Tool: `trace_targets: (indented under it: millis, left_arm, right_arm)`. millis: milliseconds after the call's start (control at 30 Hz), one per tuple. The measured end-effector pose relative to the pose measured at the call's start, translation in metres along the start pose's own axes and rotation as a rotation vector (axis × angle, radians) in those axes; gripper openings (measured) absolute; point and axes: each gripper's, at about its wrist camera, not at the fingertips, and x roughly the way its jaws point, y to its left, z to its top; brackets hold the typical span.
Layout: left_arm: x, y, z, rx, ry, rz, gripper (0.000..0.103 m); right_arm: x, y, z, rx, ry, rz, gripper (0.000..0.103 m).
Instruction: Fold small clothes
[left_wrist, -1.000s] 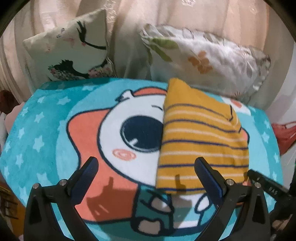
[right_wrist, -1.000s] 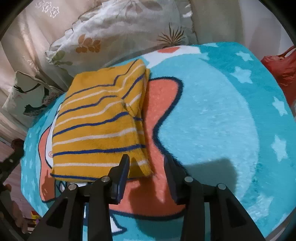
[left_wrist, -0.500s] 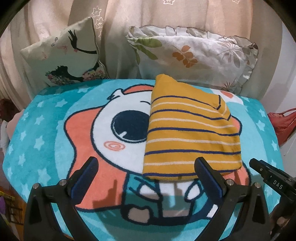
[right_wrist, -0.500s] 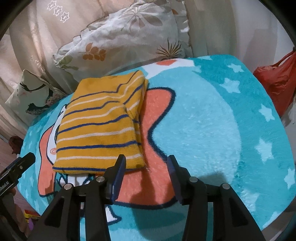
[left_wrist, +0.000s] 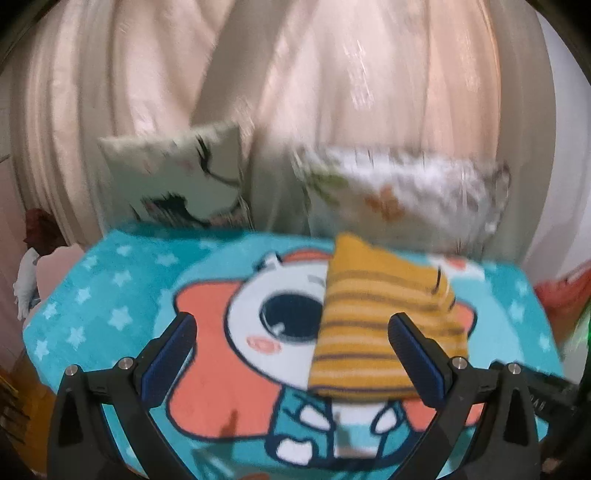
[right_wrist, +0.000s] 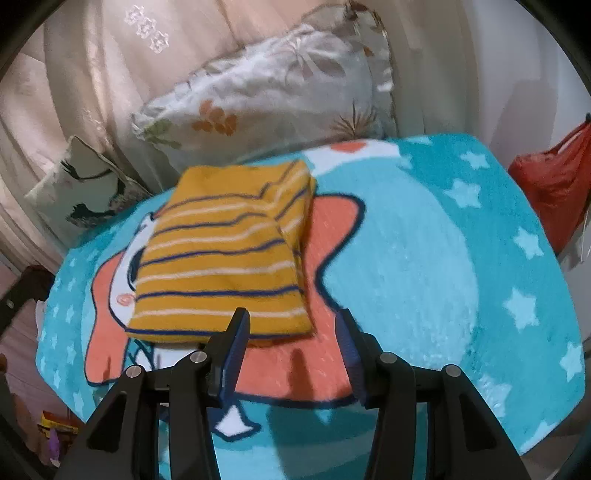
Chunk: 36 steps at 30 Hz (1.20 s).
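Note:
A yellow garment with blue and white stripes (right_wrist: 225, 254) lies folded into a neat rectangle on a teal cartoon blanket (right_wrist: 424, 258). It also shows in the left wrist view (left_wrist: 384, 325), which is blurred. My left gripper (left_wrist: 291, 350) is wide open and empty, held above the blanket's near edge. My right gripper (right_wrist: 291, 343) is open and empty, just in front of the garment's near right corner and not touching it.
Two pillows lean at the back: a bird-print one (right_wrist: 81, 192) and a white floral one (right_wrist: 266, 96), against a beige curtain (left_wrist: 295, 92). A red bag (right_wrist: 554, 184) hangs off the right side. The blanket edge drops away at the front.
Both grippers have pulled back and up from the folded garment, so it looks smaller and farther. The left view tilted upward and blurred. The garment has not moved.

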Motion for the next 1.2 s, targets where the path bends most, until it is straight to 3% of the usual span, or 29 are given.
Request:
trace_targets:
  millis: [167, 267, 367, 433, 567, 767, 933, 1200]
  left_arm:
    - [-0.027, 0.013, 0.021, -0.095, -0.117, 0.087, 0.103]
    - [-0.035, 0.016, 0.031, -0.079, -0.164, 0.025, 0.103]
    - [-0.023, 0.012, 0.038, -0.02, -0.09, -0.037, 0.103]
    - [-0.013, 0.009, 0.035, 0.001, -0.045, -0.04, 0.103]
    - [0.01, 0.0, 0.02, 0.021, 0.059, -0.097, 0.103]
    - [0.034, -0.016, -0.007, 0.071, 0.203, -0.115, 0.103]
    - [0.04, -0.026, -0.021, 0.123, 0.254, -0.138, 0.103]
    - [0.051, -0.024, -0.033, 0.125, 0.328, -0.14, 0.103]
  right_arm:
    - [-0.018, 0.012, 0.007, -0.037, -0.079, 0.011, 0.053]
    - [-0.027, 0.021, 0.01, -0.068, -0.121, 0.01, 0.055]
    - [-0.028, 0.028, 0.009, -0.094, -0.128, 0.009, 0.056]
    - [-0.025, 0.031, 0.008, -0.108, -0.12, 0.008, 0.056]
    - [-0.018, 0.033, 0.004, -0.123, -0.099, -0.004, 0.057]
    - [-0.011, 0.03, 0.004, -0.109, -0.079, -0.021, 0.057]
    - [-0.005, 0.033, 0.004, -0.111, -0.064, -0.026, 0.058]
    - [0.004, 0.04, 0.001, -0.112, -0.041, -0.032, 0.059]
